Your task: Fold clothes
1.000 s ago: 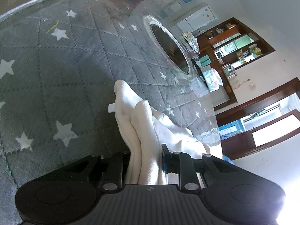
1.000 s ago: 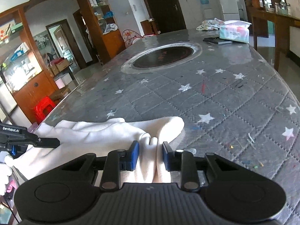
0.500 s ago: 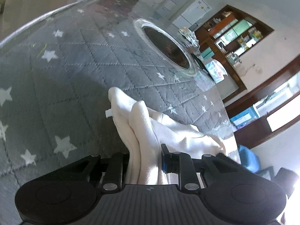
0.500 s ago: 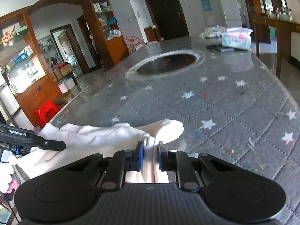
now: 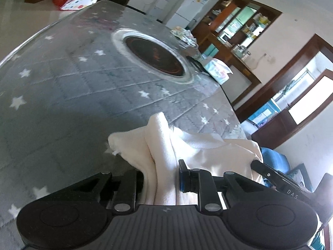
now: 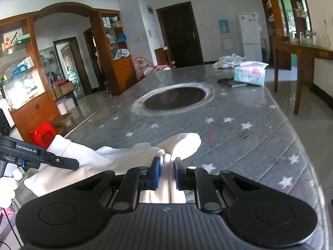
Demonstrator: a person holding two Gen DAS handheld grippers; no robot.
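A cream-white garment (image 5: 199, 145) hangs bunched between both grippers at the near edge of the grey star-patterned table (image 5: 62, 95). My left gripper (image 5: 161, 175) is shut on one bunched end of it. My right gripper (image 6: 167, 170) is shut on the other end (image 6: 179, 145), with a rounded fold poking past the fingertips over the table (image 6: 239, 129). The left gripper also shows at the left of the right wrist view (image 6: 52, 160). The right gripper's finger shows at the right of the left wrist view (image 5: 268, 173).
A round dark inset hotplate (image 6: 173, 99) sits mid-table. At the far end lie a tissue pack (image 6: 249, 73), a dark flat object (image 6: 229, 82) and a crumpled patterned cloth (image 6: 229, 59). A red stool (image 6: 42, 134) stands left of the table, a wooden side table (image 6: 301, 50) right.
Both grippers have lifted and drawn back toward the near table edge with the garment. The right gripper's jaws closed tighter on the cloth.
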